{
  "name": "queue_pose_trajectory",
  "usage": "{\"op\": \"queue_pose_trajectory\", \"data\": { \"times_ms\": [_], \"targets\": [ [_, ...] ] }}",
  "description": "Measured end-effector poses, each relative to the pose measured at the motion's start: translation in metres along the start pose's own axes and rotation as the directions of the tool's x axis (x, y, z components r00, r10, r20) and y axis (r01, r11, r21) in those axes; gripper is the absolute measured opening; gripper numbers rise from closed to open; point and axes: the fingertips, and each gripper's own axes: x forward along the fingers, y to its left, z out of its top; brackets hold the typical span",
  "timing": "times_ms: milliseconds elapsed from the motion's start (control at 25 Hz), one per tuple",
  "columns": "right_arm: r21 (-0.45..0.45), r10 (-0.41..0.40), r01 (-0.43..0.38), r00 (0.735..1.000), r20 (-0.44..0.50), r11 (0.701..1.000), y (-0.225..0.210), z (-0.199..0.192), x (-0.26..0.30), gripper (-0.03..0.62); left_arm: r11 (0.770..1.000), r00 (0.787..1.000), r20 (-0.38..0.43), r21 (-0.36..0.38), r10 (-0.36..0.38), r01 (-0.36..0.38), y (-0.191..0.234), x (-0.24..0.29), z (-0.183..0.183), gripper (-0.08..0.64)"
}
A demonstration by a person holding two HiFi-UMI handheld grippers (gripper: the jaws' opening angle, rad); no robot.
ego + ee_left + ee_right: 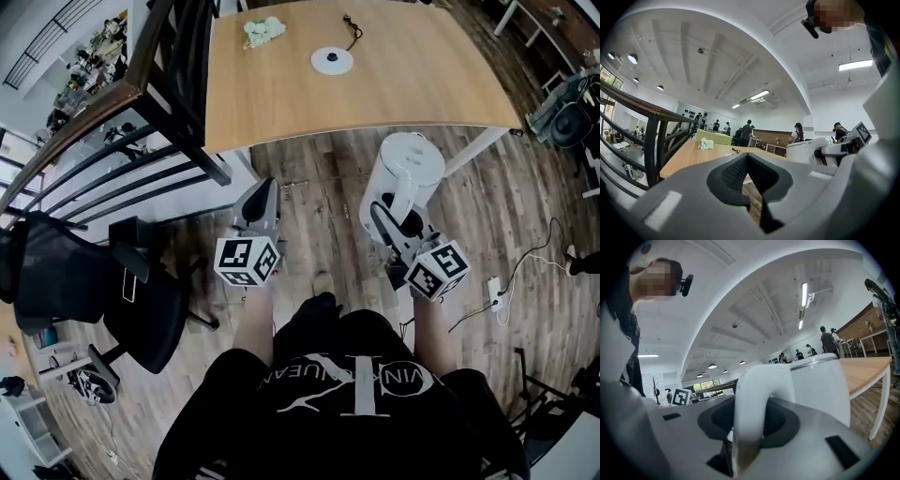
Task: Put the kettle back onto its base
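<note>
My right gripper (386, 214) pinches the white kettle (405, 173) by its handle, near my body. Its round base (332, 61) lies far ahead, slightly left, on the wooden table (281, 108). My left gripper (264, 190) is pressed together, empty.

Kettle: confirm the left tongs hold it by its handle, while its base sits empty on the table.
Wrong side: the right tongs hold the kettle by its handle, as the right gripper view shows. The rest stands.
</note>
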Motion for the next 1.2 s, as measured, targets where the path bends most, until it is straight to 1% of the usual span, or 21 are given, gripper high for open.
{"op": "queue_pose_trajectory", "data": {
  "times_ms": [280,600,840,1000,1200],
  "targets": [
    [-0.002,-0.004,0.004,1.000,-0.007,1.000,-0.019,0.006,0.036,0.133,1.000,1.000,-0.003,-0.019,-0.006,0.006,0.030,0.034,-0.003,0.003],
    [-0.010,0.007,-0.007,1.000,-0.013,1.000,-0.034,0.018,0.056,0.133,1.000,1.000,-0.009,-0.026,-0.006,0.006,0.041,0.050,-0.006,0.002],
    [-0.022,0.055,-0.055,0.998,-0.006,0.998,-0.049,0.034,0.077,0.133,1.000,1.000,-0.005,-0.026,0.006,-0.006,0.050,0.074,-0.003,0.002],
    [-0.034,0.093,-0.092,0.996,0.009,0.995,-0.065,0.048,0.096,0.133,1.000,1.000,0.012,-0.014,0.014,-0.014,0.059,0.103,0.004,0.002],
    [-0.041,0.148,-0.147,0.989,0.021,0.988,-0.086,0.069,0.123,0.133,0.999,0.999,0.031,-0.022,0.029,-0.028,0.068,0.143,0.013,0.002]
  ]
}}
